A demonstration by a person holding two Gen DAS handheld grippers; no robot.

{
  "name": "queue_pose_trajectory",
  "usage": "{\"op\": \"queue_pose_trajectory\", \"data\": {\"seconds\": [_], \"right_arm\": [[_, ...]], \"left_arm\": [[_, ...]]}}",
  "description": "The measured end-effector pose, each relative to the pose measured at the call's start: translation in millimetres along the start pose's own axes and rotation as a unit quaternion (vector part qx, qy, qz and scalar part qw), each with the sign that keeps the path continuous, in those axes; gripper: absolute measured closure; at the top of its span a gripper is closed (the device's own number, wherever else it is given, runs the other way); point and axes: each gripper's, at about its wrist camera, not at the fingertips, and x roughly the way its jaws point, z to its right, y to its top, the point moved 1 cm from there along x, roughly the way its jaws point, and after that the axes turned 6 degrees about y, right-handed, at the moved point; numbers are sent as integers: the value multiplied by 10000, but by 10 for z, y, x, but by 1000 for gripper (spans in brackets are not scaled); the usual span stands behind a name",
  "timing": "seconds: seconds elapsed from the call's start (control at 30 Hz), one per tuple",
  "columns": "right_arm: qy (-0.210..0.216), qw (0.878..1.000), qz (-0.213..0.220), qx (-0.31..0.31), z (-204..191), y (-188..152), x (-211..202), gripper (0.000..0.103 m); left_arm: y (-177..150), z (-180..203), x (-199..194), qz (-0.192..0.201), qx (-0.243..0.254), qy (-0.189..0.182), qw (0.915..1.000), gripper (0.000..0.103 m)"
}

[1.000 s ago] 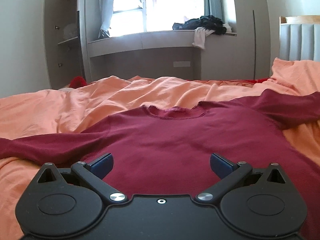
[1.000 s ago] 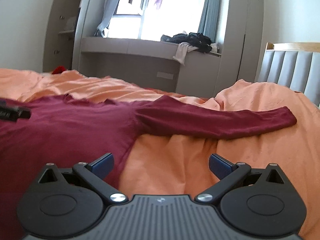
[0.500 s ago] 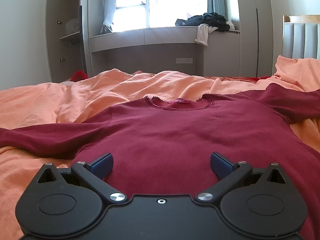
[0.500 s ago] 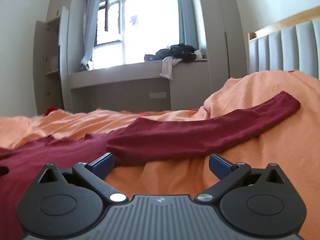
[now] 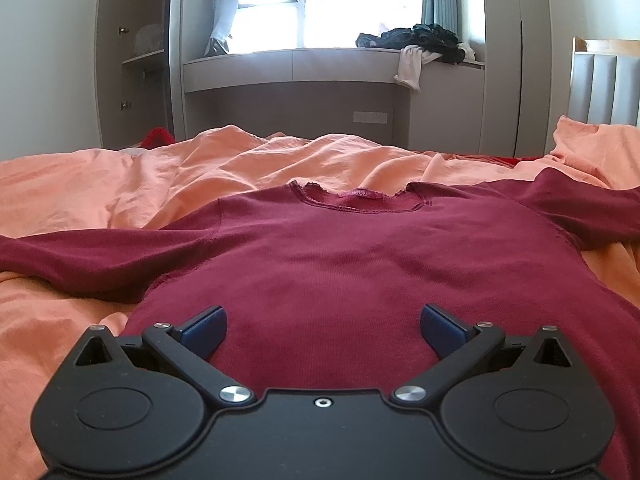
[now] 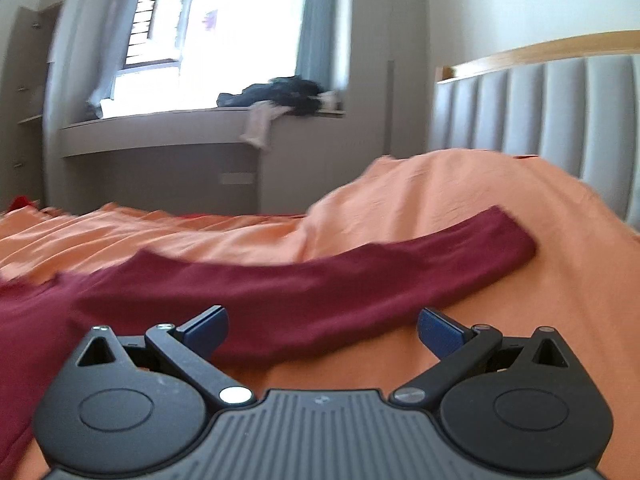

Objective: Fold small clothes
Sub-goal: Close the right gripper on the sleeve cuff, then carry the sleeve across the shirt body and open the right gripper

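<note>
Since a second ago our right gripper has swung toward the headboard side and dropped low, so the right sleeve now fills its view just ahead of the blue pads; that view is motion-blurred. Our left gripper has crept forward a little over the lower body of the shirt.

Both grippers: jaws spread wide, nothing between them.

Progress, as we judge it: folding not begun. Shirt lies face up and spread flat on the orange bedsheet, neckline away from us, left sleeve stretched out to one side, right sleeve to the other, cuff resting up on a hump of sheet. No fold visible anywhere. Left to do: both sleeves in, then the body over. Right sleeve looks like the first target.

Materials: shirt is dark maroon knit, fine ribbed weave, soft and limp, frayed-looking trim at the collar, small pink label inside. Sheet is thin, matte, heavily rumpled, so the base is uneven. Headboard grey, padded in vertical channels, wood rail on top.
</note>
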Motion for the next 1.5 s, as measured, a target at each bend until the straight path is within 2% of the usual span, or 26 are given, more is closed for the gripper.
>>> {"op": "queue_pose_trajectory", "data": {"seconds": [0.23, 0.37, 0.47, 0.5, 0.53, 0.57, 0.6, 0.67, 0.77, 0.87, 0.93, 1.03, 1.17, 1.27, 1.4, 1.5], "right_arm": [[-909, 9931, 288, 680, 500, 232, 253, 2], [-1580, 9832, 484, 779, 714, 313, 384, 13], [-1863, 9763, 425, 1013, 861, 309, 515, 32], [-1929, 9734, 403, 1166, 915, 295, 542, 48], [-1960, 9712, 411, 1291, 951, 277, 548, 73], [-1939, 9702, 458, 1378, 975, 268, 537, 85], [-1836, 9712, 524, 1425, 983, 263, 511, 96], [-1674, 9733, 713, 1401, 940, 289, 422, 100], [-1363, 9804, 1013, 996, 717, 428, 254, 101], [-854, 9855, 1368, 522, 353, 644, -8, 101], [-400, 9862, 1601, 152, 32, 808, -233, 101], [452, 9809, 1865, -310, -547, 969, -599, 101], [1545, 9655, 1957, -755, -1260, 1008, -1015, 101], [2280, 9473, 1916, -1176, -1808, 883, -1307, 101], [3139, 9169, 1655, -1828, -2511, 517, -1651, 101], [3517, 8893, 1521, -2498, -2969, 85, -1904, 101]], "left_arm": [[-15, -2, -1, 28, -2, 5, 10000, 0], [-23, 1, -3, 35, -5, 6, 10000, 0], [-24, 1, -2, 30, -9, -1, 10000, 0], [-24, 0, -3, 23, -21, -14, 10000, 0], [-22, -4, -3, 16, -36, -29, 10000, 0], [-19, -10, -7, 15, -56, -47, 10000, 0], [-11, -19, -11, 18, -57, -68, 10000, 0], [10, -26, -41, 42, -57, -105, 9999, 0], [56, -91, -119, 157, -153, -191, 9996, 0], [143, -186, -199, 301, -347, -171, 9988, 0], [201, -269, -240, 360, -495, -107, 9981, 0], [279, -403, -263, 303, -662, 164, 9972, 0], [354, -640, -294, 239, -1016, 322, 9940, 0], [384, -846, -320, 281, -1225, 519, 9907, 0], [394, -1093, -383, 344, -1355, 777, 9871, 0], [382, -1231, -439, 389, -1443, 841, 9852, 0]]}}
